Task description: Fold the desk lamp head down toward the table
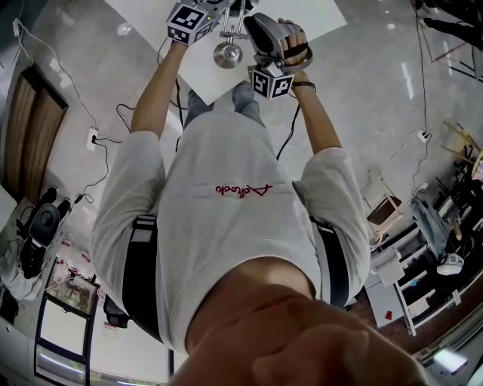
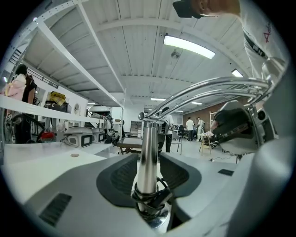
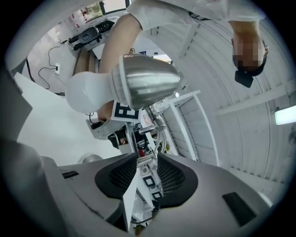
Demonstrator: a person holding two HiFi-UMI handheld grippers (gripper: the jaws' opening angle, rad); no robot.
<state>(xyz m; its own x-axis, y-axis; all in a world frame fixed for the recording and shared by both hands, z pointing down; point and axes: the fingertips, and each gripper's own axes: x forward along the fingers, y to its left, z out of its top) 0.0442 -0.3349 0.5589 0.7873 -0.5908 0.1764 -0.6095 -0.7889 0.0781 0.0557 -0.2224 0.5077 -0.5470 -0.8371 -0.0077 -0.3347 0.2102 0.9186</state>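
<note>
The desk lamp is chrome and stands on a white table (image 1: 309, 21) at the top of the head view, where a round chrome part (image 1: 228, 54) of it shows between my two grippers. My left gripper (image 2: 149, 159) is open around the upright chrome post (image 2: 148, 143), with a thin gap at each pad. Curved chrome arm rods (image 2: 208, 90) run off to the right. My right gripper (image 3: 147, 162) is open, with the lamp's thin arm (image 3: 159, 125) passing between its jaws. The cone-shaped lamp head (image 3: 148, 83) with its white bulb (image 3: 88, 95) hangs just above them.
Cables and a wall socket (image 1: 94, 138) lie on the floor at the left. Racks and a stool (image 1: 385, 207) stand at the right. Benches with equipment (image 2: 78, 136) and people (image 2: 189, 126) are far behind the lamp. My left gripper's marker cube (image 3: 122, 112) shows behind the lamp head.
</note>
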